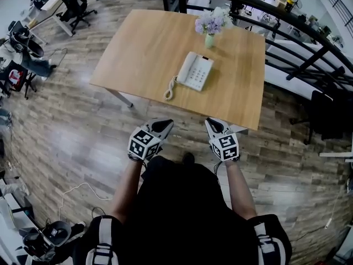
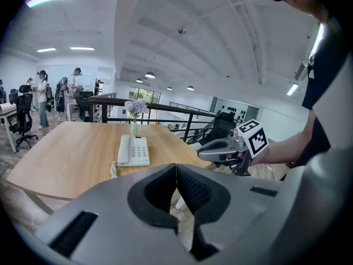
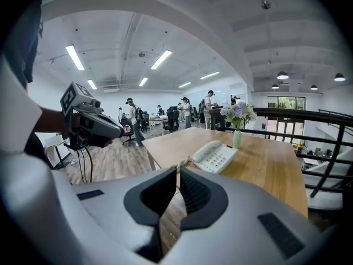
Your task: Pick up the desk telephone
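On table (image 1: 149,43) ahead: desk telephone (image 1: 194,70) | left tongs (image 1: 165,123) together, well short | right tongs (image 1: 210,122) together, well short

Grey-brown wood-plank floor (image 1: 71,126) all round a light wooden counter (image 1: 149,48); a black metal railing (image 3: 298,114) runs behind it; a black office chair (image 1: 74,7) stands by far desks; white ceiling with long strip lights (image 3: 74,57); bright windows (image 3: 284,102) beyond the railing
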`<action>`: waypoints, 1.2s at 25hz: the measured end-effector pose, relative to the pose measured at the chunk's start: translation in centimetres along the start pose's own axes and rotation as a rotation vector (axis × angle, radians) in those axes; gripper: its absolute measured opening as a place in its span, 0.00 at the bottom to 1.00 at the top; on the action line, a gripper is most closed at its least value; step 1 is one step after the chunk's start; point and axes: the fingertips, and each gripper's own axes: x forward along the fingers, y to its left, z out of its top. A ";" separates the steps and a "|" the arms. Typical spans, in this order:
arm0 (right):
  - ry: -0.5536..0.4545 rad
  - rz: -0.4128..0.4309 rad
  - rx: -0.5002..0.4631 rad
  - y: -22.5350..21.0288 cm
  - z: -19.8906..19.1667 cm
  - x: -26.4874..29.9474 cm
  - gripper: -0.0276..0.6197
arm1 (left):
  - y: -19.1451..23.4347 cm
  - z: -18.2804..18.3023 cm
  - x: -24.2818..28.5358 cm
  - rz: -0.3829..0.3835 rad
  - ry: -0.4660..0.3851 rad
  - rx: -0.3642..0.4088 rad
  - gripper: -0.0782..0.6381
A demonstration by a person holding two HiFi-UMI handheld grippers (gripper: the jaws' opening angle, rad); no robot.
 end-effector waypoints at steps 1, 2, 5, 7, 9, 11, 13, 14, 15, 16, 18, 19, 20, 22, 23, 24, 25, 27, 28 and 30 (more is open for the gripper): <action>0.001 0.001 -0.001 -0.2 -0.1 0.0 0.09 | -0.1 0.0 0.1 0.003 0.000 -0.003 0.14; 0.002 0.001 -0.002 -0.4 -0.2 0.0 0.09 | -0.2 -0.1 0.2 0.004 0.000 -0.007 0.14; 0.002 0.001 0.005 -0.6 -0.5 -0.1 0.09 | -0.3 -0.4 0.3 0.007 0.008 -0.015 0.14; 0.002 0.001 0.009 -0.6 -0.6 -0.2 0.09 | -0.3 -0.6 0.4 0.009 0.011 -0.016 0.14; 0.006 -0.001 0.011 -0.8 -0.7 -0.3 0.09 | -0.3 -0.5 0.6 0.009 0.013 -0.023 0.14; 0.010 -0.005 0.018 -1.0 -1.0 -0.3 0.09 | -0.3 -0.5 0.7 0.006 0.014 -0.028 0.14; 0.011 -0.010 0.024 -0.9 -1.1 -0.2 0.09 | 0.0 -0.3 0.7 0.005 0.009 -0.032 0.14; 0.009 -0.011 0.024 -0.9 -0.9 0.0 0.09 | 0.3 -0.3 0.7 0.006 0.006 -0.034 0.14; 0.008 -0.013 0.022 -0.9 -0.8 0.1 0.09 | 0.6 -0.3 0.7 0.007 0.004 -0.035 0.14; 0.008 -0.013 0.020 -0.9 -0.6 0.3 0.09 | 0.9 -0.3 0.8 0.008 0.000 -0.036 0.14; 0.012 -0.016 0.014 -1.1 -0.5 0.6 0.09 | 1.4 -0.1 1.1 0.007 -0.006 -0.039 0.14; 0.015 -0.019 0.013 -1.3 -0.5 0.7 0.09 | 1.6 0.0 1.3 0.004 -0.008 -0.040 0.14; 0.017 -0.022 0.014 -1.6 -0.5 0.8 0.09 | 1.7 0.1 1.6 0.001 -0.007 -0.041 0.14; 0.016 -0.030 0.014 -2.1 -0.2 1.1 0.09 | 2.2 0.2 2.0 -0.006 -0.004 -0.044 0.14; 0.015 -0.034 0.013 -2.3 0.0 1.3 0.09 | 2.5 0.3 2.2 -0.008 -0.004 -0.045 0.14; 0.014 -0.039 0.013 -2.6 0.3 1.4 0.09 | 2.8 0.4 2.4 -0.012 -0.005 -0.046 0.14; 0.014 -0.043 0.016 -2.9 0.5 1.6 0.09 | 3.0 0.6 2.6 -0.015 -0.006 -0.046 0.14; 0.016 -0.052 0.023 -3.4 0.7 2.1 0.09 | 3.6 0.9 3.1 -0.022 -0.006 -0.042 0.14; 0.018 -0.055 0.024 -3.7 0.9 2.4 0.09 | 4.0 1.1 3.3 -0.025 -0.007 -0.040 0.14; 0.023 -0.055 0.018 -4.2 1.4 3.3 0.09 | 4.9 1.6 3.8 -0.028 -0.009 -0.042 0.14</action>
